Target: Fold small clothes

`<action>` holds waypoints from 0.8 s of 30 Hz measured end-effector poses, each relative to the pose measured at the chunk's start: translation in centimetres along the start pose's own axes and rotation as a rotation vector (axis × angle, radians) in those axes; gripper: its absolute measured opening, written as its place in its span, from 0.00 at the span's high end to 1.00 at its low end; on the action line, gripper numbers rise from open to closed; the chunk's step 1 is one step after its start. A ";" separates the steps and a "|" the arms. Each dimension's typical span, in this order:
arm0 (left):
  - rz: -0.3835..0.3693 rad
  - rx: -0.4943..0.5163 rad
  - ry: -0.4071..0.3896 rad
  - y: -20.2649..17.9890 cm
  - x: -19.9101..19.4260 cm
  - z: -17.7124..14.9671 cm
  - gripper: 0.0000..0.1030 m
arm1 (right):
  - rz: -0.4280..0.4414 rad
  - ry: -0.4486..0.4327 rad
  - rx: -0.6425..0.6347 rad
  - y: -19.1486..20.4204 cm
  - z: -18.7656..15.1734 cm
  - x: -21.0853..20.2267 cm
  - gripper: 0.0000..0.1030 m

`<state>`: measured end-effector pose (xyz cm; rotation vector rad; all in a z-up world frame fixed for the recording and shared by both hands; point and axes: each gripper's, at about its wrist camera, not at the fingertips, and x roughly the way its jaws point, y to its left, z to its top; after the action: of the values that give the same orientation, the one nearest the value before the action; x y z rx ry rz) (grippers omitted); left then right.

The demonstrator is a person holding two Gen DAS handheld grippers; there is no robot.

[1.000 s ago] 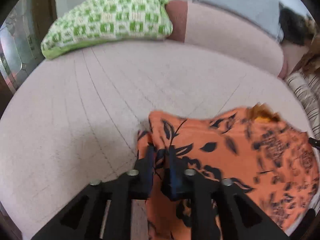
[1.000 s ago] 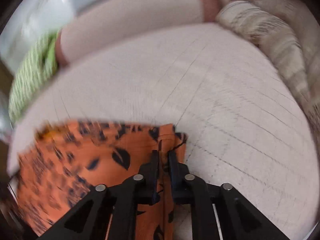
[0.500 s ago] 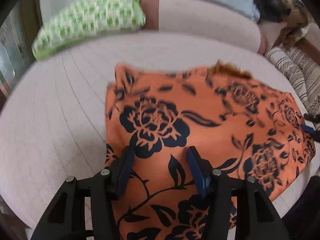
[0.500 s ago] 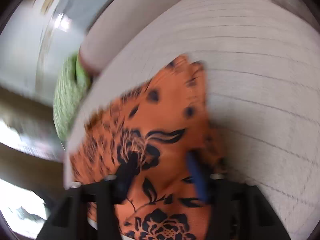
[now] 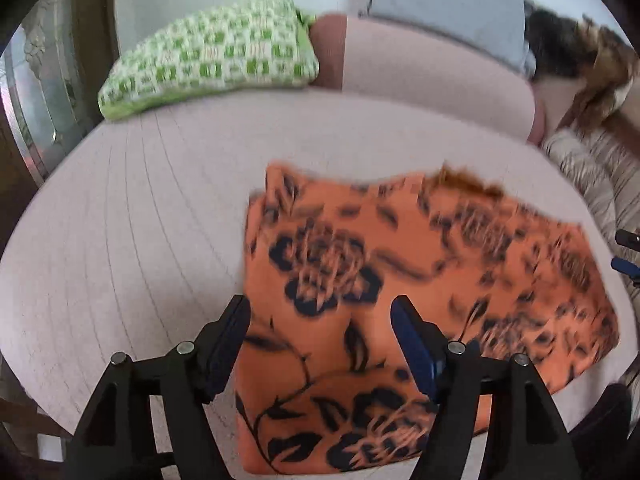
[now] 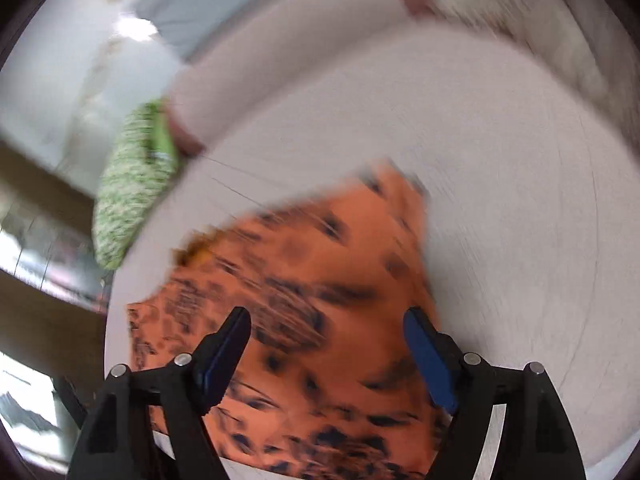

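Now our left gripper (image 5: 320, 334) and right gripper (image 6: 328, 344) have just spread wide, holding nothing; the orange cloth (image 5: 400, 300) lies lower centre on the bed (image 5: 140, 220). Released loosely, its fold may spring open.

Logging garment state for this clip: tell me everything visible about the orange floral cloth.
The orange floral cloth is a thin, soft-looking fabric printed with dark navy roses and leaves. It lies flat on the pale pink bed cover as a roughly rectangular, apparently folded piece, with a frayed, darker orange edge at its far side. The left claw and right claw both stand above it, jaws just opened and apart, pads not pressing it. Motion blur hides finer detail such as seams.
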<state>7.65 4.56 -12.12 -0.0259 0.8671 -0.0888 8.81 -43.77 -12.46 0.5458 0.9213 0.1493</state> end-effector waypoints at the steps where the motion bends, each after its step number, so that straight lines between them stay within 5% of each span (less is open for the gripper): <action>1: 0.000 0.006 -0.018 -0.2 -0.1 0.3 0.29 | 0.028 0.001 -0.016 0.7 0.7 0.2 0.20; 3: 0.005 0.011 0.003 -0.1 1.2 0.4 0.29 | 0.055 0.008 -0.027 0.9 1.7 2.3 0.20; 4: 0.018 -0.001 0.076 0.6 3.2 -0.2 0.29 | 0.046 0.030 -0.023 0.1 2.0 4.1 0.19; 6: 0.043 -0.044 0.169 1.9 6.2 -1.3 0.26 | -0.049 0.126 0.068 -3.7 1.7 8.7 0.19; 8: 0.025 -0.091 0.152 2.8 5.0 -0.5 0.28 | -0.010 0.057 0.139 -4.1 2.1 7.5 0.19; 14: 0.009 -0.061 0.028 3.2 3.4 3.9 0.28 | 0.091 0.004 -0.006 0.0 3.2 4.4 0.19; 17: 0.035 -0.129 0.109 5.0 8.0 5.8 0.31 | 0.020 0.086 0.044 -2.3 3.0 8.4 0.17; 18: 0.084 -0.153 0.182 5.5 10.0 5.7 0.43 | 0.041 0.128 0.092 -3.9 2.6 9.6 0.16; 19: 0.073 -0.213 0.235 6.7 11.6 5.4 0.41 | 0.063 0.076 0.111 -4.1 2.7 8.9 0.17; 24: 0.076 -0.287 0.164 7.5 8.7 6.0 0.43 | 0.100 0.025 0.048 -0.7 2.0 3.8 0.17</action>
<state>18.34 11.18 -15.24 -0.2575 1.0381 0.1065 12.63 -43.80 -14.52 0.6356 0.9239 0.2250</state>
